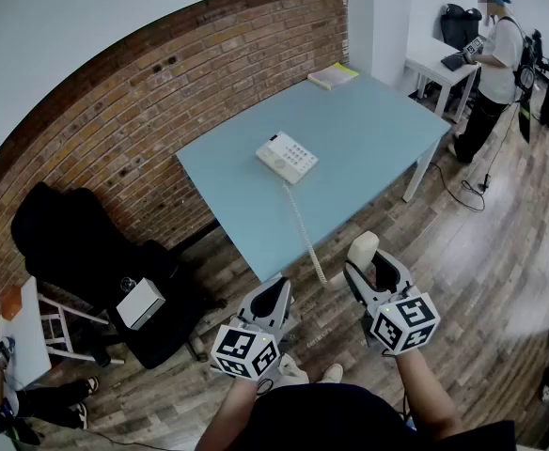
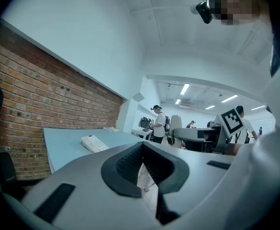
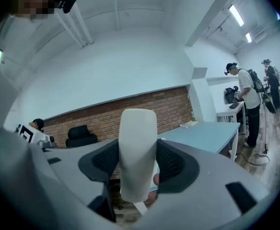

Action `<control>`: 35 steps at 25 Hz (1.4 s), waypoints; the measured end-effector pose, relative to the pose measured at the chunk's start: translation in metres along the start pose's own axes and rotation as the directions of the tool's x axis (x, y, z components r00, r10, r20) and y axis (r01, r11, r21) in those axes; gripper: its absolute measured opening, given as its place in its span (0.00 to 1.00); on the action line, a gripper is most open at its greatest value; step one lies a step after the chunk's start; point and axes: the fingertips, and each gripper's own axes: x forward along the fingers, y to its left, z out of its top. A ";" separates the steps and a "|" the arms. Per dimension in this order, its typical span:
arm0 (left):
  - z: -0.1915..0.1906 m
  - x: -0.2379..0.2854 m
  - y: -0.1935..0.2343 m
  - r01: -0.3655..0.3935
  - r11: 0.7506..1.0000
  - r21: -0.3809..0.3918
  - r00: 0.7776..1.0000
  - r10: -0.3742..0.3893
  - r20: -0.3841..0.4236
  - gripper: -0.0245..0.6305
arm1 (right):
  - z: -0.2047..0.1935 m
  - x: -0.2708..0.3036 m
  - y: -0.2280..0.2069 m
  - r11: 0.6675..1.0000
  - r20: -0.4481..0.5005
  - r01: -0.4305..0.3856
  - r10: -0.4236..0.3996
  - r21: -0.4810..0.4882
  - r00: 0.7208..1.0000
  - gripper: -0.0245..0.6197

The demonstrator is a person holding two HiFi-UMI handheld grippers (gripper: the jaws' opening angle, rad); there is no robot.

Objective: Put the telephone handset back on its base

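A white telephone base (image 1: 287,157) with a keypad lies on the light blue table (image 1: 368,120); the left gripper view shows the base (image 2: 94,143) far off on the tabletop. Its coiled cord (image 1: 305,228) runs off the table's near edge towards me. The white handset (image 1: 363,249) stands upright between the black pads of my right gripper (image 1: 373,271), which is shut on it; in the right gripper view the handset (image 3: 138,152) fills the jaws. My left gripper (image 1: 273,299) hangs beside it, short of the table, jaws together and holding nothing.
A yellow-edged book (image 1: 332,75) lies at the table's far corner. A brick wall runs along the left. A black office chair (image 1: 77,233) with a white box (image 1: 141,303) stands at the left. A person (image 1: 491,54) stands at a white desk at the far right.
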 end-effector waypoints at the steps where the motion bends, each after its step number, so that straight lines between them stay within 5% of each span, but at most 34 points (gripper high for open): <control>1: -0.001 0.000 -0.002 -0.001 1.000 0.003 1.000 0.001 0.001 0.05 | 0.000 -0.001 -0.001 1.000 0.003 -0.004 0.004 0.001 1.000 0.42; 19: -0.013 0.012 -0.043 -0.028 0.999 0.031 1.000 0.028 0.003 0.05 | 0.000 -0.024 -0.028 0.999 0.017 -0.043 0.043 0.004 0.999 0.41; 35: -0.012 0.032 -0.021 -0.043 0.999 0.025 0.999 0.043 0.002 0.05 | 0.001 0.002 -0.037 0.997 0.019 -0.061 0.060 0.039 0.998 0.41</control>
